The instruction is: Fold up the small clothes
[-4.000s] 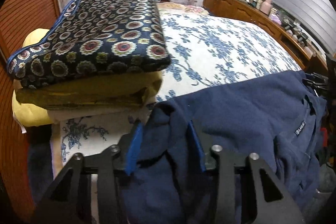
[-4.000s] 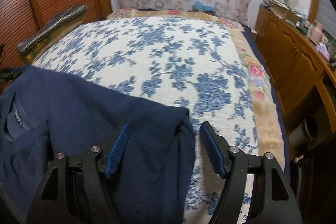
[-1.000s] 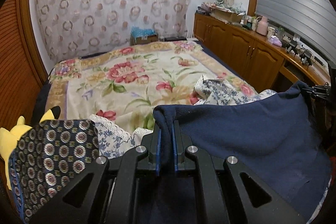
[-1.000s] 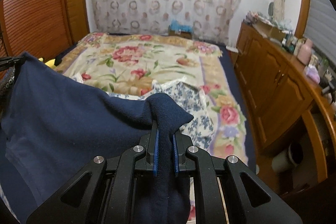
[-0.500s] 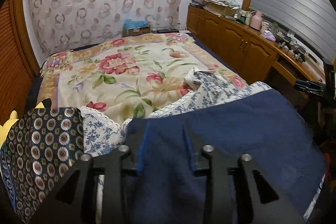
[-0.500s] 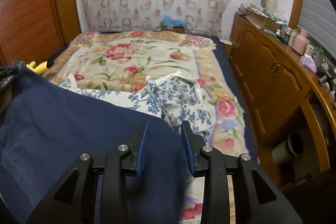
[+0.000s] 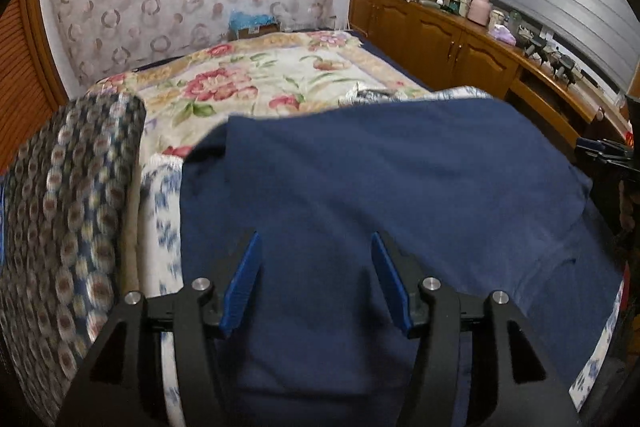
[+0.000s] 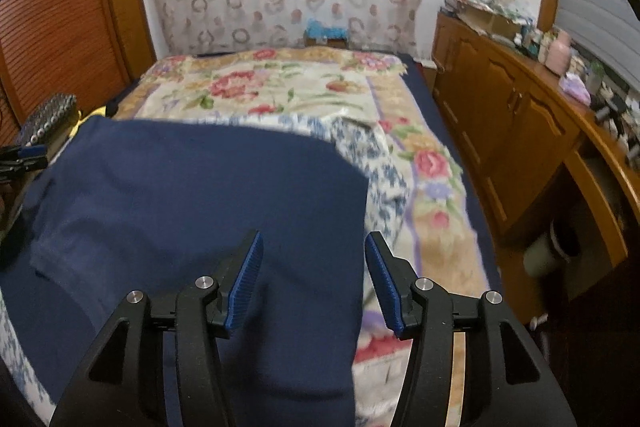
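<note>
Left gripper (image 7: 314, 247) & right gripper (image 8: 312, 245): jaws just been opening, now apart, gripping nothing. Navy garment (image 7: 380, 187) lies flat on bed (image 8: 280, 83), beneath both.

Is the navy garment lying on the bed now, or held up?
Lying down: the navy garment rests on the bed, both grippers' jaws just opened, pads clear.

One navy garment (image 7: 380, 179), one patterned cushion (image 7: 68, 207), one floral blanket (image 8: 280, 87), two grippers.
</note>
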